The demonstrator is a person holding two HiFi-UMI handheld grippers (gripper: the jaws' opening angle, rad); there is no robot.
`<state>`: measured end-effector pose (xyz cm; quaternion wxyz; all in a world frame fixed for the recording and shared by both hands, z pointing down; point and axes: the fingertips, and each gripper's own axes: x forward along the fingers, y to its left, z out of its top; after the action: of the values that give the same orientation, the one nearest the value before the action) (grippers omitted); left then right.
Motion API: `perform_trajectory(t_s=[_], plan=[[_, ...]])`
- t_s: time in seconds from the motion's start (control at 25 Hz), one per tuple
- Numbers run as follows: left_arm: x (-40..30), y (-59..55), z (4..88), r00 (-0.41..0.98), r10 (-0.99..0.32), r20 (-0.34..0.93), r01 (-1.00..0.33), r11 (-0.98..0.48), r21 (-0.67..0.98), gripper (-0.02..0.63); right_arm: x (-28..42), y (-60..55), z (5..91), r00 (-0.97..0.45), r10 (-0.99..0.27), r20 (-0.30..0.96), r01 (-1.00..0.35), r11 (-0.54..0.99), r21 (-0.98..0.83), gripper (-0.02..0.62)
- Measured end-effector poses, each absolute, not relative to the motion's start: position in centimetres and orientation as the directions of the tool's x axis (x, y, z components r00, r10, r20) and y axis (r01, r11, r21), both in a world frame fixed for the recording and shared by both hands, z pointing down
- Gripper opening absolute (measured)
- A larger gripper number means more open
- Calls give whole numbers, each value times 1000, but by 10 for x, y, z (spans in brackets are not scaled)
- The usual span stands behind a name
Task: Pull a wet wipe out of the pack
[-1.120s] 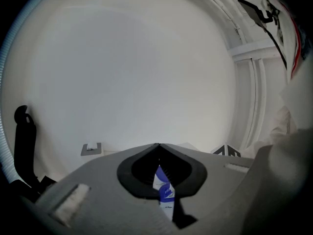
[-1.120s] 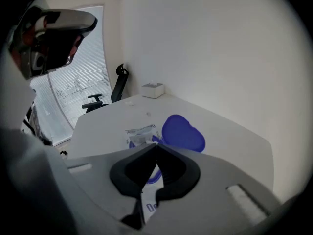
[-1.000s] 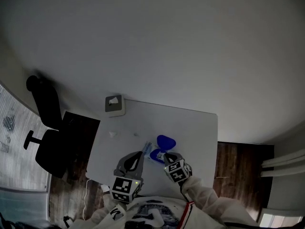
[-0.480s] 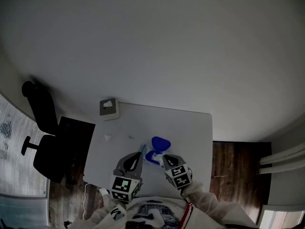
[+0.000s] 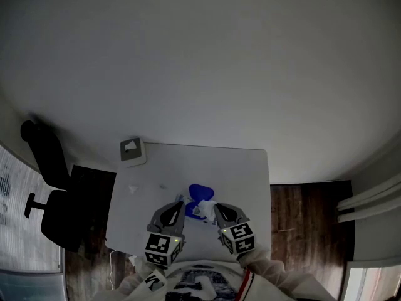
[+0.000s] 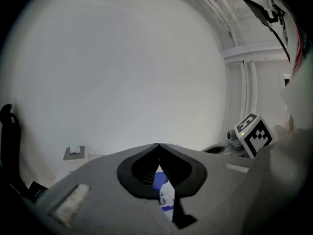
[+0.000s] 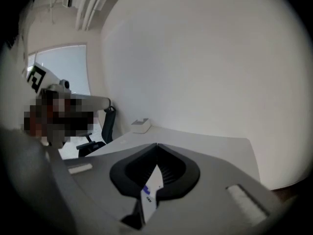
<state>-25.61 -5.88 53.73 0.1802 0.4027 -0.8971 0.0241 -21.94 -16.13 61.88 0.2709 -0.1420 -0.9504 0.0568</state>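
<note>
The blue wet-wipe pack hangs just above the white table, held between both grippers. My left gripper is shut on the pack's left edge. In the left gripper view its tips meet over the blue and white film of the pack. My right gripper is shut on a white flap with blue print that comes off the pack. This flap shows as a pale piece between pack and right jaws. I cannot see a pulled-out wipe.
A small grey box with a white top stands at the table's far left corner. Small white scraps lie on the left side. A black office chair stands left of the table on the wooden floor.
Both grippers came nearer to me with the pack. The right one rose and turned, and a white piece now shows between it and the blue pack.
</note>
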Motion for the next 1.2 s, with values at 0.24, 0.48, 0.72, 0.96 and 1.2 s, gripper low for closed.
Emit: perform_trajectory(t_s=[0.24,0.48,0.72,0.96,1.2], plan=[[-258,-73,533,-594,-735,326,-750,653,105,5,-215,-190,571,-890,233,391,172,968,-184,7],[-257,-88,521,-589,-748,304,-765,638,87,5,-204,-218,530,-942,157,298,110,980,-168,6],[-258,-93,515,-603,-745,286,-763,643,68,5,-192,-234,484,-975,118,189,87,982,-165,6],[-251,-93,508,-634,-717,289,-743,669,32,5,-182,-244,466,-984,125,127,98,975,-200,6],[-235,-86,511,-666,-676,316,-706,708,25,5,-169,-254,468,-984,147,104,119,964,-240,6]])
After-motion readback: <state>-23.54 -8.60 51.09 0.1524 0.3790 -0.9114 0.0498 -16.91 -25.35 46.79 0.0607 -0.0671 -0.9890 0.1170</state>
